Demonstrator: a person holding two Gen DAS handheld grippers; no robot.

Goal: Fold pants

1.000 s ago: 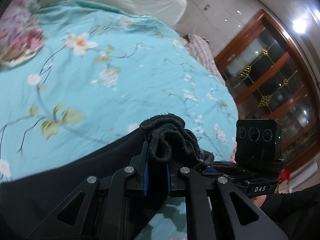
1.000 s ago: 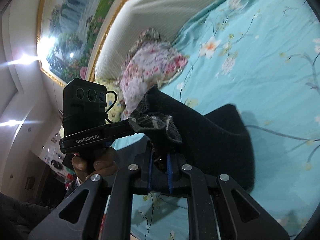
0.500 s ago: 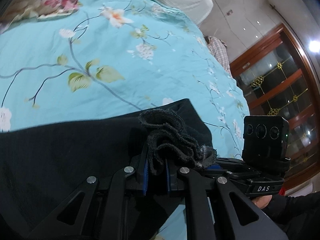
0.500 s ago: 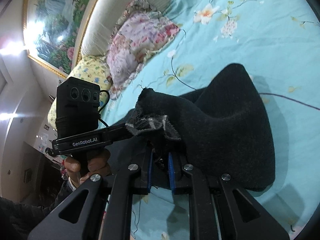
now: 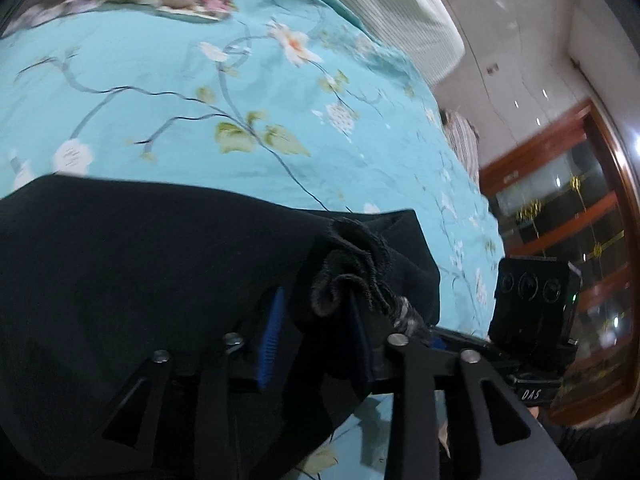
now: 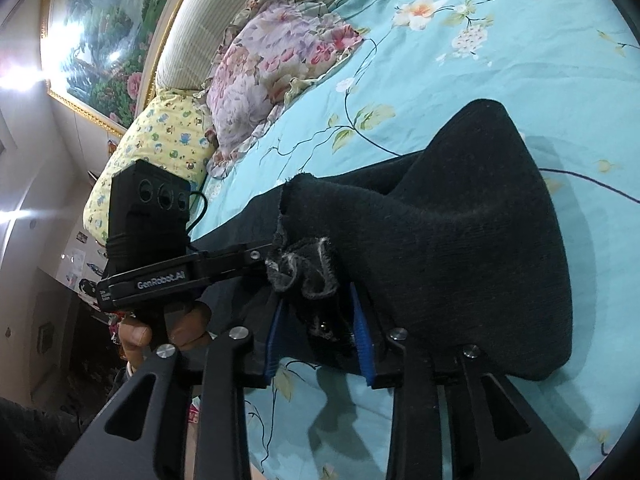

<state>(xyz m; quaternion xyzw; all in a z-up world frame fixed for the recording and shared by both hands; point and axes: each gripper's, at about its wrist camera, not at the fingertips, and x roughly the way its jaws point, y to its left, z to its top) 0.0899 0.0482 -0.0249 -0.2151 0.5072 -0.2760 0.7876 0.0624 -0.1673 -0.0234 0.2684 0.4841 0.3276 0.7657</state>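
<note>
Black pants on the bed, both claws just letting go of the hem.

Left wrist: left claw (image 5: 316, 336) had just been spreading; the soft, limp pants (image 5: 140, 280) hem bunched loose between its pads, on the bed (image 5: 200, 120).
Right wrist: right claw (image 6: 320, 340) likewise spreading, hem slack between; regrip at a hemmed edge.

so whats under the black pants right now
The black pants lie on the turquoise floral bedsheet, which shows all around them. A lower layer of the pants peeks out beneath the folded-over part. Whatever sits directly under the fabric is covered.
</note>
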